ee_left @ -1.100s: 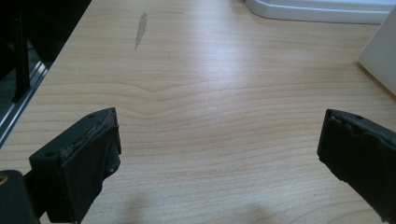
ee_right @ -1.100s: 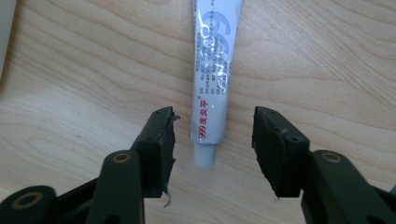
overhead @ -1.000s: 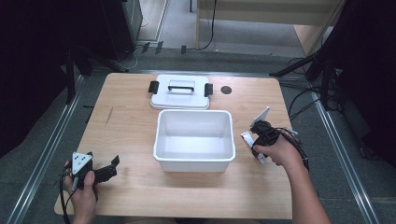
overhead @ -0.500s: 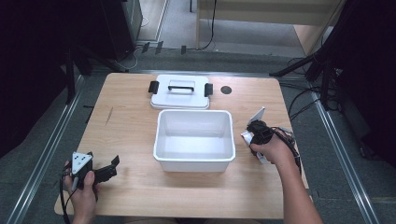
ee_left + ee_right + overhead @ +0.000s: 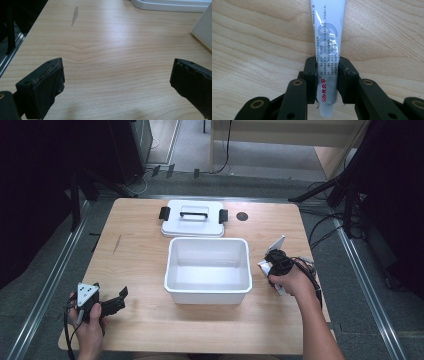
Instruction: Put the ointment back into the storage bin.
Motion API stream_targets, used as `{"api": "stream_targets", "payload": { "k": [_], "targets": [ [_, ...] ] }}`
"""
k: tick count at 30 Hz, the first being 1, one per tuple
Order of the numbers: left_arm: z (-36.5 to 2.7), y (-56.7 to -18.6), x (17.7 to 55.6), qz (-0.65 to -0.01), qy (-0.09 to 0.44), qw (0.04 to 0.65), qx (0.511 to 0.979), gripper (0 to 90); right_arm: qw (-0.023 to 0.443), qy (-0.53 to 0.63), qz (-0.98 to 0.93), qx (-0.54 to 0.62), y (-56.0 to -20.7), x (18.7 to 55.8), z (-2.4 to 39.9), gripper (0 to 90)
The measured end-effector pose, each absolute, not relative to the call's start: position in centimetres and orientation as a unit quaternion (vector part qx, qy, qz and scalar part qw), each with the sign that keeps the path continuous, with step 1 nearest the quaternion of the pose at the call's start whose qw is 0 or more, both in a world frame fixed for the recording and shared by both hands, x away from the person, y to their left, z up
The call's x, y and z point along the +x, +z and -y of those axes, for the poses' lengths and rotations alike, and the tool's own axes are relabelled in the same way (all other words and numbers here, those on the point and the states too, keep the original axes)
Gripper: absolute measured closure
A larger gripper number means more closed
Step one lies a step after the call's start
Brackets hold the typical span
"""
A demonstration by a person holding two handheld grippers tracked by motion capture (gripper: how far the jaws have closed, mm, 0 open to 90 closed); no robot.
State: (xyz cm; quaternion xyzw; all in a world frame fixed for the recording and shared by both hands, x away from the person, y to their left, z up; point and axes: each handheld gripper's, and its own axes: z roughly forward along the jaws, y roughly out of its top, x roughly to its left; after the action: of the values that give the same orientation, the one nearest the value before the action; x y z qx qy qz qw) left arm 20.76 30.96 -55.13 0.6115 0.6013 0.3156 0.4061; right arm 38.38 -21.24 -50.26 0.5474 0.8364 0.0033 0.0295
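Two grippers working over the worktop [image 5: 140,265]. At seven o'clock, left gripper [image 5: 107,306] resting low, fingers [image 5: 42,87] spread wide apart on nothing. At four o'clock, right gripper [image 5: 327,75] clamping fingers [image 5: 310,75] on a white ointment tube [image 5: 328,37], just right of the empty white bin [image 5: 208,270]. Probably handling light, soft and dentable, glossy skin likely slippery; gripping near the stiffer cap end, as now, looking wisest. Farther off, at twelve o'clock, lid [image 5: 194,218] lying flat.

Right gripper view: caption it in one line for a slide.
Right gripper shut on a white tube with red and grey print, held over the wooden table.
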Motion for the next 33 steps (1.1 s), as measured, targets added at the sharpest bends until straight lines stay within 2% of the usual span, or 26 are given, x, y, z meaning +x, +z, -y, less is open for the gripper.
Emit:
{"api": "stream_targets", "payload": {
  "k": [10,33],
  "targets": [
    [-31.0,-55.1,20.8,-0.600,0.316,0.406,0.613,0.0,0.022,0.018,-0.834,0.551,-49.3,38.5,22.1,72.5],
    [-30.9,-55.1,20.8,-0.599,0.317,0.404,0.614,0.0,0.021,0.082,-0.824,0.560,-39.6,38.2,21.1,72.6]
  ]
}}
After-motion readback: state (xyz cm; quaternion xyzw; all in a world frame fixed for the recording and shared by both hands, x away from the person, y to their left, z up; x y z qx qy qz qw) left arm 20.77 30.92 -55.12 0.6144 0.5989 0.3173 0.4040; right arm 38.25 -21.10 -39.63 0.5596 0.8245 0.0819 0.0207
